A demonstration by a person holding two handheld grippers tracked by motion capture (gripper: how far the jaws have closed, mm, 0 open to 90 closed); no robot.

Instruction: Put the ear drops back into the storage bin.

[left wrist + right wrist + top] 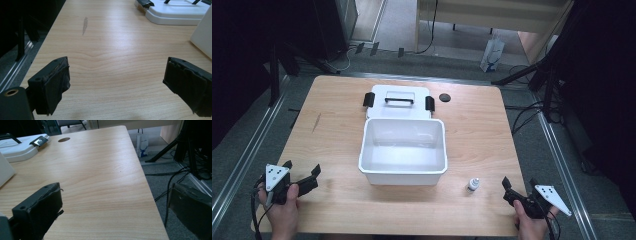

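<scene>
An open white rectangular plastic bin [403, 150] sits at the middle of the light wooden table [472, 130], its white lid with a black handle [398, 101] lying flat just behind it. A small white bottle [472, 185] stands near the bin's right front corner. The left tool [302, 176] and right tool [518, 187] rest at the near corners, both spread wide and empty.

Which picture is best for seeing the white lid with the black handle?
The high view: the flat white plastic lid lies whole behind the open white plastic box, its black handle and both clips plain. The left gripper view catches its near edge, cropped; the right gripper view catches one corner and clip.
</scene>
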